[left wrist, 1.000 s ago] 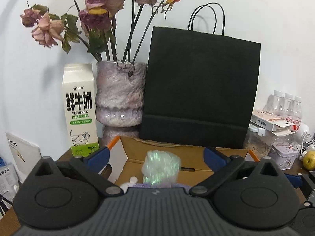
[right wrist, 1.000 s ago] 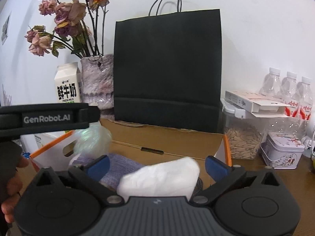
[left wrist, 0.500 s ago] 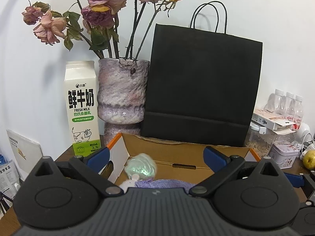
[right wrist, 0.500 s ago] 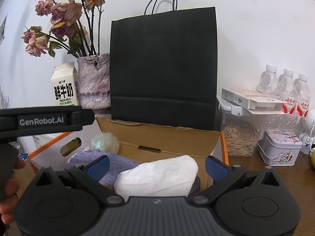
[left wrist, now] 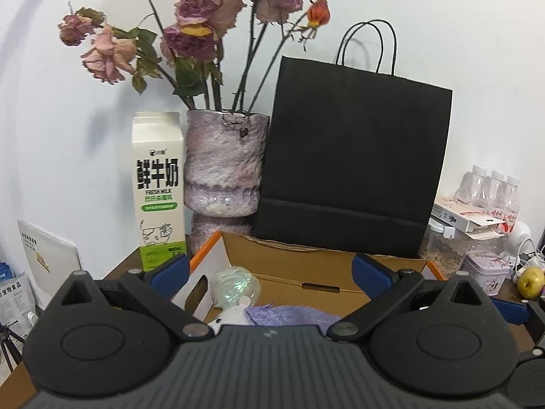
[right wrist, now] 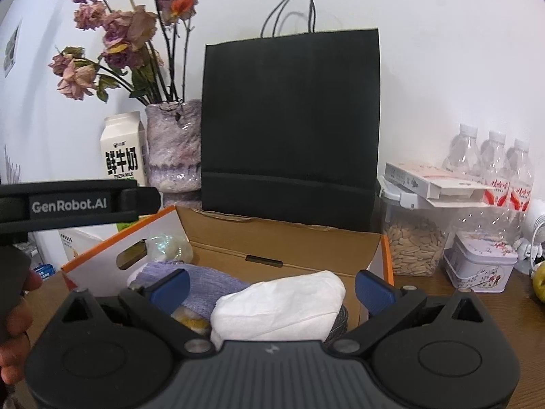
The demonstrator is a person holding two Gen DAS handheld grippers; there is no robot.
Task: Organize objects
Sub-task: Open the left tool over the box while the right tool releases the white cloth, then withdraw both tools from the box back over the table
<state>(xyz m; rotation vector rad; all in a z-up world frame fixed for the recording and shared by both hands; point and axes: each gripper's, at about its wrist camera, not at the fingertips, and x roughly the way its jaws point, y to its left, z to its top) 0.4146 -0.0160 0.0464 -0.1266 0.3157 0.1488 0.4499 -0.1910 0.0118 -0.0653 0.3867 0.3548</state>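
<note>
An open cardboard box (left wrist: 306, 272) with orange edges stands in front of me; it also shows in the right wrist view (right wrist: 279, 238). Inside lie a shiny iridescent ball (left wrist: 235, 286), a purple knitted cloth (left wrist: 289, 315), a small white item (left wrist: 230, 315) and a white tissue pack (right wrist: 282, 306). The ball (right wrist: 167, 247) and the cloth (right wrist: 204, 283) also show in the right wrist view. My left gripper (left wrist: 269, 269) is open and empty above the box's near side. My right gripper (right wrist: 272, 288) is open and empty over the tissue pack.
Behind the box stand a black paper bag (left wrist: 351, 170), a vase of dried roses (left wrist: 224, 167) and a milk carton (left wrist: 158, 187). To the right are a seed jar (right wrist: 415, 238), a tin (right wrist: 480, 260), water bottles (right wrist: 490, 163) and an apple (left wrist: 529, 281).
The iridescent ball has dropped from between the left fingers into the box's back left corner. Both grippers have drawn back slightly and stay open.
</note>
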